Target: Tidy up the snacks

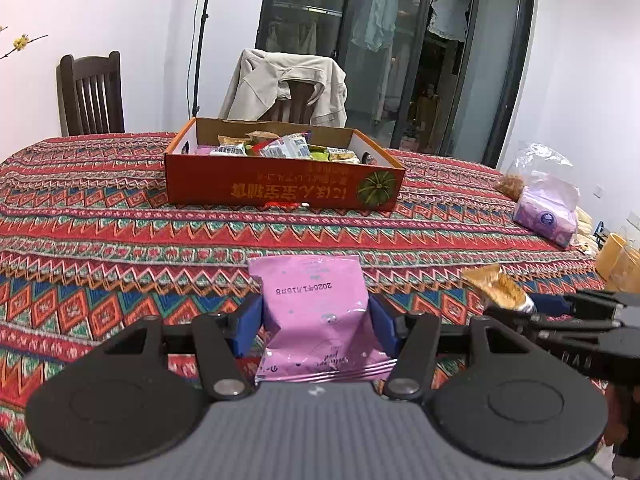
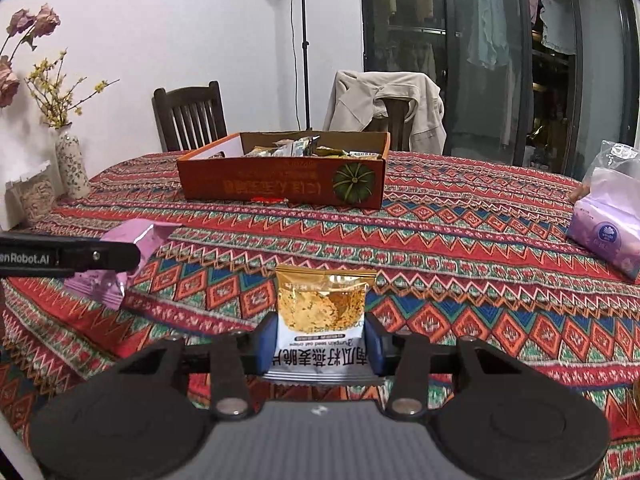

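Note:
My left gripper is shut on a pink snack packet held above the patterned tablecloth; the packet also shows at the left of the right wrist view. My right gripper is shut on a gold and white oat crisp packet, which also shows at the right of the left wrist view. An orange cardboard box with several snack packets inside stands at the far middle of the table, also in the right wrist view.
A purple tissue pack and a clear plastic bag lie at the table's right edge. A vase with flowers stands at the far left. Two chairs stand behind the table, one draped with a jacket. Yellow cups sit off the right side.

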Demonstrator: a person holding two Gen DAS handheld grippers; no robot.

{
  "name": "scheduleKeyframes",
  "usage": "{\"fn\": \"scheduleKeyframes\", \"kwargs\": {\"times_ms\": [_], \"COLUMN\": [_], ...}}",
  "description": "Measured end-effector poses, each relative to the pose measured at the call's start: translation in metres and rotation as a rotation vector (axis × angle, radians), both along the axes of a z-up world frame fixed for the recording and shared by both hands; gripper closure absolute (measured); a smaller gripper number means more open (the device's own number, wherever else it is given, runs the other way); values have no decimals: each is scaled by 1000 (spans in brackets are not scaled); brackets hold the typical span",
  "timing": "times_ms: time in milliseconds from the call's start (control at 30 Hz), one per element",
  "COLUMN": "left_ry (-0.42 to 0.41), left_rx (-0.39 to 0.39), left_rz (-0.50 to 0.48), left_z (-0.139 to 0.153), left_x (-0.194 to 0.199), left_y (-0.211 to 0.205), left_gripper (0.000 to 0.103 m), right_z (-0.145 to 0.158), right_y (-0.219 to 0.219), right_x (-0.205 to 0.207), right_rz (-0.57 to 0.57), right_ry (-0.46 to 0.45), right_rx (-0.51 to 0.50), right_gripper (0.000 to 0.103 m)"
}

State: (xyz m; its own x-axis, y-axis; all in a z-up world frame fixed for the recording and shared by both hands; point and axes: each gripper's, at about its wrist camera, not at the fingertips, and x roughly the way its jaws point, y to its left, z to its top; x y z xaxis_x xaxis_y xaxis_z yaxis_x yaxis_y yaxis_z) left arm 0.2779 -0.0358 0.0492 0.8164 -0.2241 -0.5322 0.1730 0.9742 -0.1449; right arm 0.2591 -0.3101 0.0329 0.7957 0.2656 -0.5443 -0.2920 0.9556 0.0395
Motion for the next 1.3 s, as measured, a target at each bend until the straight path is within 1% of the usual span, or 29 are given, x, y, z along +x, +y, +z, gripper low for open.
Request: {"fn": "scheduleKeyframes", "kwargs": {"times_ms": [133, 267, 400, 500, 600, 633, 733, 833, 933, 967, 1000, 1033, 1100, 1300], "left_ry": [-2, -20, -70, -110, -120, -111, -73, -64, -51, -47, -50, -50, -51, -53], "left_rx": [-12, -5, 18, 71, 148, 154, 129, 136, 152, 158, 153, 150, 146, 128], "left_rz": [-5, -22, -8, -1, 45, 58, 68, 66, 44, 37, 27, 25, 38, 61], "left_z": [6, 21, 46, 57, 50, 44, 28, 14, 3, 2, 2, 3, 7, 31], "left_x": [23, 58, 112, 159, 215, 234, 269, 284, 287, 287, 285, 283, 282, 273], "left_y": [13, 29, 48, 58, 65, 69, 80, 81, 79, 79, 80, 81, 84, 89], "left_gripper": [44, 44, 44, 44, 44, 44, 44, 43, 41, 36, 35, 35, 32, 32], "right_z": [2, 14, 36, 49, 51, 48, 35, 21, 8, 6, 4, 4, 7, 30], "right_y": [3, 11, 17, 24, 33, 36, 47, 55, 61, 63, 64, 64, 63, 52], "right_x": [25, 61, 112, 162, 215, 229, 270, 296, 308, 311, 310, 307, 304, 298], "right_rz": [-9, 17, 41, 44, 37, 33, 7, -14, -26, -25, -23, -20, -10, -25], "right_ry": [-11, -48, -106, -125, -122, -115, -86, -63, -46, -46, -48, -53, -56, -87], "right_rx": [45, 52, 56, 44, 27, 21, -24, -49, -72, -79, -82, -76, -55, -53], "right_gripper": [59, 60, 59, 59, 59, 59, 59, 59, 56, 54, 45, 38, 33, 33]}}
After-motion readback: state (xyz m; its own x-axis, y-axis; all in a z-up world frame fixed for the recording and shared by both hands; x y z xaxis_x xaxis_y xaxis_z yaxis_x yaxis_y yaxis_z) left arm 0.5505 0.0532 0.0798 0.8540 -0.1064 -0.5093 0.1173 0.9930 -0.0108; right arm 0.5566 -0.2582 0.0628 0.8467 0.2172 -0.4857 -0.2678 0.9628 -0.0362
